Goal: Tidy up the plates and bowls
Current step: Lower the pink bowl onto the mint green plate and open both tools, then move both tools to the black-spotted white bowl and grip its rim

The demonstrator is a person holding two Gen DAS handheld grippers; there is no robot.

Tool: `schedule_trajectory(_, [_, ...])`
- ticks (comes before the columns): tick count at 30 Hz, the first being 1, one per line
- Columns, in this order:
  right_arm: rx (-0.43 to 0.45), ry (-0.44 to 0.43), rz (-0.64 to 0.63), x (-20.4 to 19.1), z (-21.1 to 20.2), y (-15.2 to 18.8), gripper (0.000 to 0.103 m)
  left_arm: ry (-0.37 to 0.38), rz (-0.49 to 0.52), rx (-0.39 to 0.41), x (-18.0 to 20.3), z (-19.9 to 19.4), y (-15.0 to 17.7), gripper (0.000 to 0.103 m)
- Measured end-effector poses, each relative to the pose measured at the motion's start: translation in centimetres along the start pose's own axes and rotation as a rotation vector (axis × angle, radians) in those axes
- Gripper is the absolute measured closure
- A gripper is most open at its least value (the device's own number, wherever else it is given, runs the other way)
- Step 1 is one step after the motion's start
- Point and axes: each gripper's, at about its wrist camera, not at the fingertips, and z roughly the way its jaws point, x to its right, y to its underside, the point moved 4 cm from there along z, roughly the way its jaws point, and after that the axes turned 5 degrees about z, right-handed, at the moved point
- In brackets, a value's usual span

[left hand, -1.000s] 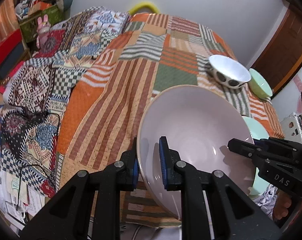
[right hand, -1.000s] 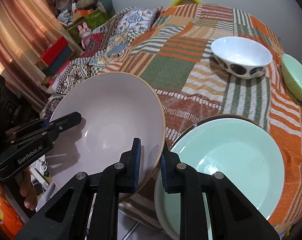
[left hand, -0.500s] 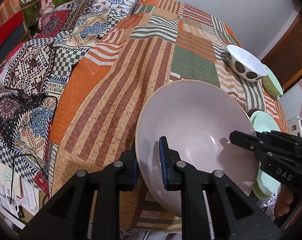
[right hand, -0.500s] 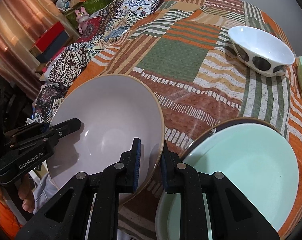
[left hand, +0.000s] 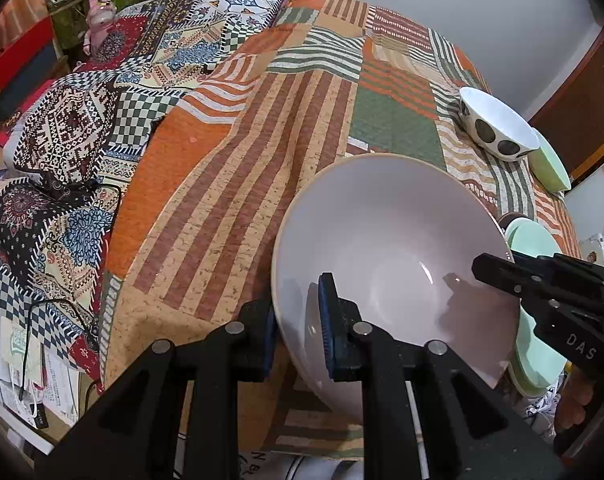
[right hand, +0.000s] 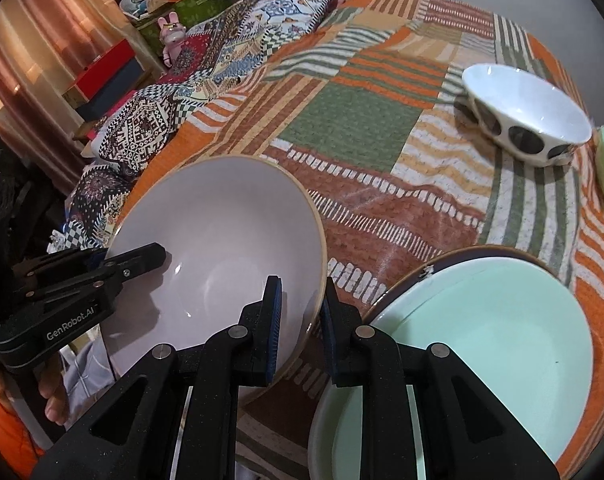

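A large pale pink bowl (left hand: 382, 240) is held by its rim from two sides, over the near edge of the patchwork-cloth table (left hand: 261, 140). My left gripper (left hand: 297, 320) is shut on its left rim, one pad inside and one outside. My right gripper (right hand: 302, 312) is shut on the opposite rim of the bowl (right hand: 221, 232). I cannot tell whether the bowl touches the cloth. Right of it lies a mint green plate (right hand: 482, 340) on a dark-rimmed plate (right hand: 502, 250). Further back stand a white bowl with dark dots (right hand: 530, 116) and a small mint bowl (left hand: 550, 160).
Patterned blankets (left hand: 81, 128) hang off the table's left side, with boxes and a pink rabbit toy (right hand: 171, 32) behind them. Cables and papers (left hand: 41, 360) lie low on the left. A wooden door (left hand: 582, 100) stands at the far right.
Both grippers have sunk a little with the pink bowl between them, bringing it nearer the cloth. Both grips on the rim look unchanged.
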Motion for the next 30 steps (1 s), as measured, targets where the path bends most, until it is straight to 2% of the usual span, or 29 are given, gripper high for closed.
schedule_trajectory(7, [0.04,-0.018,0.003,0.4,-2.0,0.2,0.083,-0.029,0.004,0.041,0.3,-2.3,-0.2,0.082])
schedule_trajectory(10, [0.071,-0.016,0.002,0.6,-3.3,0.2,0.079,-0.047,0.021,0.069,0.9,-3.5,-0.5,0.081])
schedule_trajectory(12, [0.09,-0.018,0.005,0.9,-4.0,0.2,0.072,-0.042,0.032,0.094,1.5,-4.5,-0.7,0.08])
schedule_trajectory(18, [0.16,-0.011,0.027,2.6,-6.8,0.2,0.07,-0.05,0.093,0.165,4.1,-7.1,-1.8,0.079])
schedule_trajectory(23, [0.226,0.001,0.056,4.6,-9.3,-0.3,0.064,-0.054,0.16,0.238,6.9,-9.1,-3.1,0.061])
schedule_trajectory(30, [0.315,0.031,0.114,8.0,-12.7,-0.9,0.059,-0.032,0.249,0.316,11.3,-10.6,-5.5,0.052])
